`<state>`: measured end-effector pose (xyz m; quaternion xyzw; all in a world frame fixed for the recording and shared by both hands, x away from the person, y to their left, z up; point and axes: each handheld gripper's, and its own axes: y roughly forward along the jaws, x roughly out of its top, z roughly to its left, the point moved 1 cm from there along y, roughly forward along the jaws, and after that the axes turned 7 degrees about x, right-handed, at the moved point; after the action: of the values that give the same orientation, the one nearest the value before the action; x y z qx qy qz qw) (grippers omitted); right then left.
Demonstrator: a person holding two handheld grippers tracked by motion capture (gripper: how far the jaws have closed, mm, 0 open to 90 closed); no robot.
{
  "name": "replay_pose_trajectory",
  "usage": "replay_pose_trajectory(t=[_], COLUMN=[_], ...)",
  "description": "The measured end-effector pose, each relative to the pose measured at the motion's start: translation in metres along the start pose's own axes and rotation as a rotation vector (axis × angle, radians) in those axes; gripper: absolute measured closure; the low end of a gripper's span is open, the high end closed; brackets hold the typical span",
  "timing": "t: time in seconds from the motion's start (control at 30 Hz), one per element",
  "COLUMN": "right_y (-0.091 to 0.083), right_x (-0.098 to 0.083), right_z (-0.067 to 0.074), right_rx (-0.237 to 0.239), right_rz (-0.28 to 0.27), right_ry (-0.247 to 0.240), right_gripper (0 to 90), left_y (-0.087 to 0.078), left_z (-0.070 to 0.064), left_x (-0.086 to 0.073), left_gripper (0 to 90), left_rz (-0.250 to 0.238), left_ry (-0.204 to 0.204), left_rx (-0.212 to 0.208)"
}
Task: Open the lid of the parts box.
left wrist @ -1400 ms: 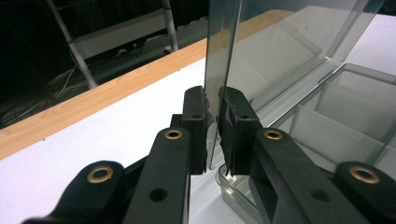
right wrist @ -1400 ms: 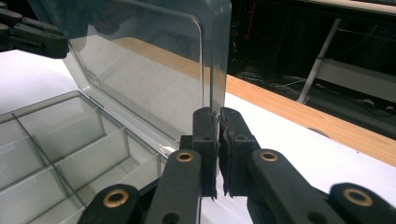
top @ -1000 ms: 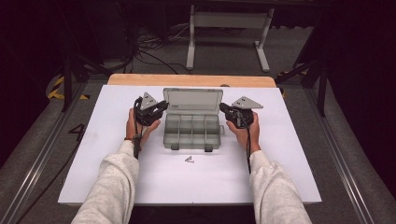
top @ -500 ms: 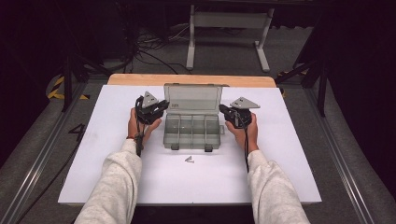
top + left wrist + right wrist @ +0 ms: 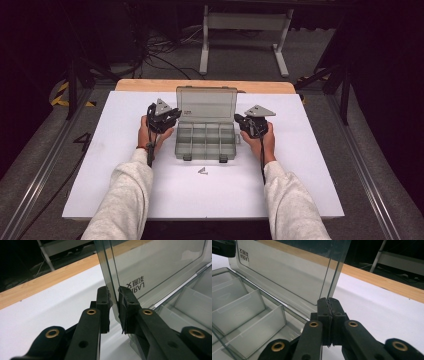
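Observation:
A clear grey compartment box [image 5: 205,145] stands open in the middle of the white table, its lid [image 5: 206,104] raised at the back. My left gripper [image 5: 172,116] is at the lid's left edge and my right gripper [image 5: 239,120] at its right edge. In the left gripper view, the left gripper [image 5: 113,293] is shut on the lid's side rim [image 5: 110,270], next to the printed label. In the right gripper view, the right gripper [image 5: 328,301] is shut on the lid's [image 5: 287,272] thin edge, above empty compartments [image 5: 237,305].
A small screw [image 5: 203,171] lies on the white board [image 5: 310,170] just in front of the box. The wooden table edge [image 5: 150,85] runs behind the lid. Metal stand legs and cables are on the floor beyond.
The lid's far edge sits slightly higher in the high view than a second ago. Both hands have stayed at the lid's sides.

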<state>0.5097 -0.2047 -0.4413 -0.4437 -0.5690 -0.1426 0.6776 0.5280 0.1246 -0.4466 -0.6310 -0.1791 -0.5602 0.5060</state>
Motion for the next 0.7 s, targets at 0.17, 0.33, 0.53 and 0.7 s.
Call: replay_pose_trajectory(t=[0.17,0.33,0.53,0.7], right_y=[0.0027,0.0051,0.0071,0.0075], right_x=[-0.002,-0.0043,-0.0051,-0.006], right_z=[0.0006,0.002,0.0043,0.0039], right_rx=[-0.007,-0.02,-0.005,-0.001], right_rz=[0.017,0.029,0.035,0.041], right_ry=[0.002,0.007,0.008,0.014], right_gripper=[89.2,89.6,89.6,89.6], left_y=[0.003,0.0067,0.0081,0.0087], left_z=[-0.0018,-0.0035,-0.0035,-0.0039], left_x=[-0.0019,-0.005,-0.0073,-0.0078], left_gripper=[78.6,77.1,75.6,74.8], left_rz=[0.02,0.05,0.065,0.07], left_ry=[0.008,0.012,0.005,0.002], left_rx=[0.009,0.01,0.003,0.007])
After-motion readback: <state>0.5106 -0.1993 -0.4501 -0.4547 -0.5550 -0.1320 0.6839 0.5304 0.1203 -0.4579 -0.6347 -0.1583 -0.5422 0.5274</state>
